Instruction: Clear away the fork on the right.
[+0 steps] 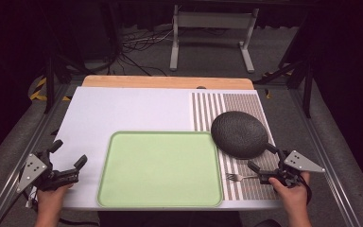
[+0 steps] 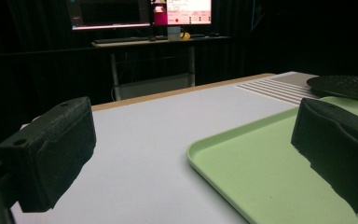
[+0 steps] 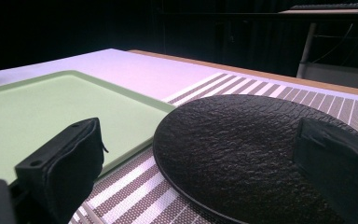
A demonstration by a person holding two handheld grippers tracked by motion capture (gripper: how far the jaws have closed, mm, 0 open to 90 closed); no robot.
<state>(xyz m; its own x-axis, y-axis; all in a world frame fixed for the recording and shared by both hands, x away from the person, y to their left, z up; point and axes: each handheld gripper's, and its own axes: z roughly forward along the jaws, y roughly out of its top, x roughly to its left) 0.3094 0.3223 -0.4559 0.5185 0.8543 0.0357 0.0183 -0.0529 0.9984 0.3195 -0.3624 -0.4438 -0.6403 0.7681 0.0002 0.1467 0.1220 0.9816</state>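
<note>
Two grippers rest at the near edge of the bench, one at each corner. The left gripper point(image 1: 68, 153) sits at the near left corner with its jaws spread wide and nothing between them; in the left gripper view point(image 2: 193, 154) the white bench top and the corner of a pale green tray point(image 2: 270, 172) lie between its jaws. The right gripper point(image 1: 260, 158) sits at the near right corner, jaws likewise spread and holding nothing, just beside a black textured plate point(image 1: 239, 134). That plate rests on a striped placemat point(image 1: 246, 182) along the right edge, slightly overlapping the green tray point(image 1: 160, 170). A fork point(image 1: 238, 177) lies on the placemat near the right gripper.
</note>
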